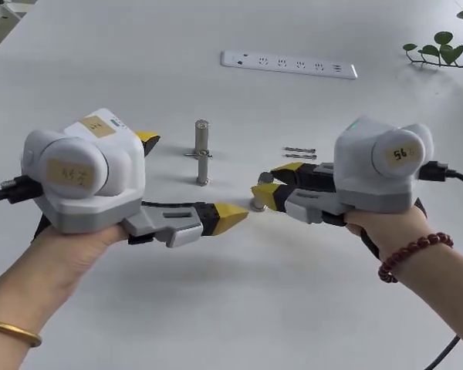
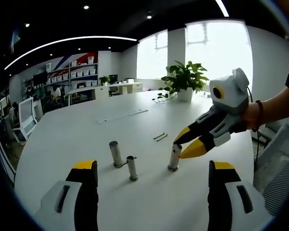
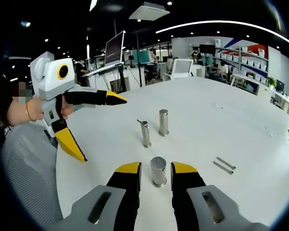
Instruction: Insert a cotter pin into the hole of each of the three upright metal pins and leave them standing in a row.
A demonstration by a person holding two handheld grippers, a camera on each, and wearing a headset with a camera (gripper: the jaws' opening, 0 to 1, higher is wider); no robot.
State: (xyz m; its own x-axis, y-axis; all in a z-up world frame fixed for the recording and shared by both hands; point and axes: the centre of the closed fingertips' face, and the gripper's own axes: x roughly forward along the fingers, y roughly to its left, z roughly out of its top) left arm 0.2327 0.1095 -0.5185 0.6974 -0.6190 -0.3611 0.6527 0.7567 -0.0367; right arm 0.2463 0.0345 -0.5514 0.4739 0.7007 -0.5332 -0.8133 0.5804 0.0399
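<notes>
The right gripper (image 3: 156, 167) has narrow jaws on both sides of a bare metal pin (image 3: 158, 175). The left gripper (image 2: 154, 167) has wide jaws with nothing in them. In the head view, one done pin (image 1: 203, 166) has its cotter pin in, and two spare cotter pins (image 1: 299, 153) lie at its 3 o'clock, so I think two pins are left.

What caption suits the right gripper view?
Right gripper, jaws open, frames the nearest metal pin; a cottered pin and a bare pin stand beyond, loose cotter pins right, left gripper open.
</notes>
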